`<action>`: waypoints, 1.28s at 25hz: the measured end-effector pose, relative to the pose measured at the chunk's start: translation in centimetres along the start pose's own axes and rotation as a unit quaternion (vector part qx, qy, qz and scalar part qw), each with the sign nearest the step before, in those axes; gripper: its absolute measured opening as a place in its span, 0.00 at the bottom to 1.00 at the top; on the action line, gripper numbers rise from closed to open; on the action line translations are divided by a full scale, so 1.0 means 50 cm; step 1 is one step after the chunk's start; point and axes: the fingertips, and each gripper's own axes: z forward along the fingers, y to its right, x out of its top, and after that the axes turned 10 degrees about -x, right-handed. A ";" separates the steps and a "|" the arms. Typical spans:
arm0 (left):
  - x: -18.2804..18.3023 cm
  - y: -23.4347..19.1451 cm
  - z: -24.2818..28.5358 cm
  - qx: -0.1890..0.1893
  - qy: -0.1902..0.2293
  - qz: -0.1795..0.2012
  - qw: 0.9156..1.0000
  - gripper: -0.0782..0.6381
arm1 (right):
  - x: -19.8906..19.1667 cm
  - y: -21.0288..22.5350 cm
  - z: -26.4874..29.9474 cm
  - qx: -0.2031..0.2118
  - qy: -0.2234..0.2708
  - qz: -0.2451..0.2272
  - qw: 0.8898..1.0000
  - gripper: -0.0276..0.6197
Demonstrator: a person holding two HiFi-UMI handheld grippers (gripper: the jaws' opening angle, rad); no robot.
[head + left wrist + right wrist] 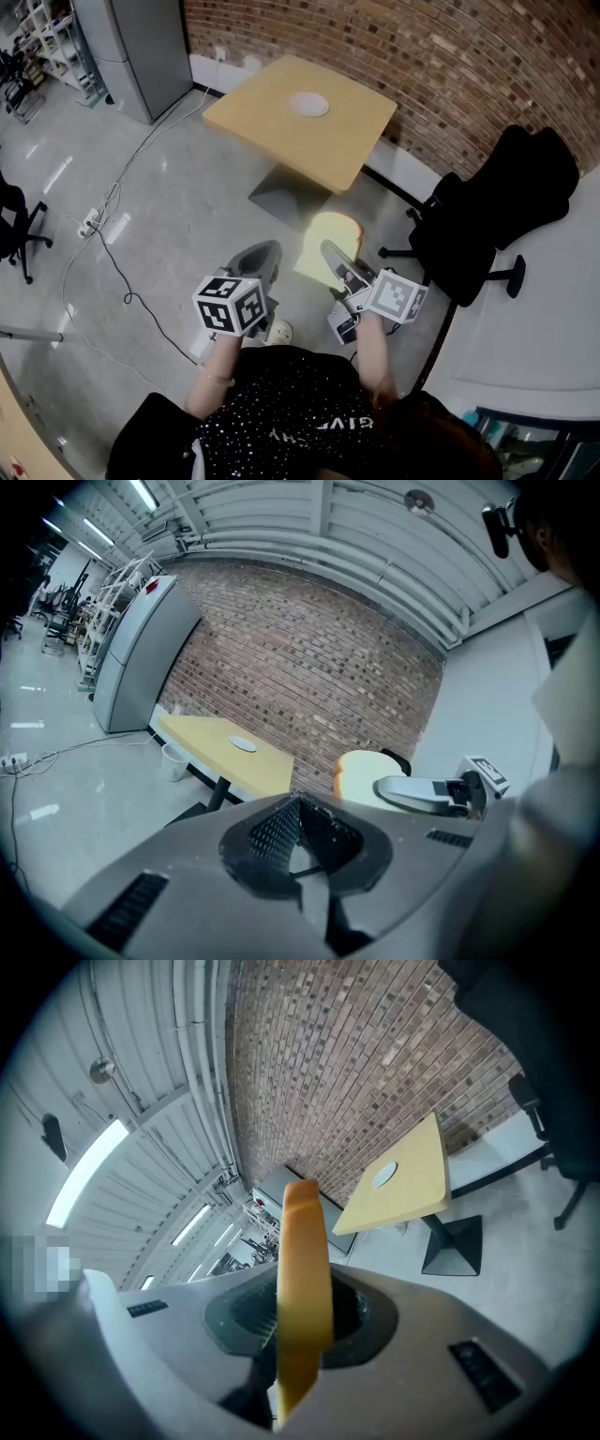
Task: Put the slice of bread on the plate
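Note:
A pale slice of bread [326, 246] stands on edge between the jaws of my right gripper [337, 264], which is shut on it and held over the floor. In the right gripper view the bread [302, 1297] shows edge-on, rising out of the gripper [300, 1326]. My left gripper [259, 259] is beside it at the left, its pads together with nothing between them [300, 803]. From there I see the bread [361, 772] and the right gripper [417, 792] to the right. A white plate [307, 104] lies on a yellow table [267, 117] ahead, by the brick wall.
A black office chair [497, 206] stands right of the bread, with a white desk [548, 309] beyond it. Cables [108, 248] and a power strip [91, 222] lie on the grey floor at left. A grey cabinet [136, 47] stands at far left, a small bin [172, 759] by the table.

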 end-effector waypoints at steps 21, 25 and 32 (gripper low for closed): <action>0.006 -0.057 0.094 0.030 -0.011 -0.010 0.999 0.12 | 0.085 0.091 0.062 -0.010 0.000 0.033 0.999 0.19; 0.024 -0.074 0.122 0.029 -0.009 -0.014 0.999 0.12 | 0.103 0.098 0.086 -0.011 -0.005 0.034 0.999 0.19; 0.052 -0.106 0.200 0.022 -0.018 -0.014 1.000 0.12 | 0.149 0.128 0.139 -0.014 -0.010 0.037 0.999 0.19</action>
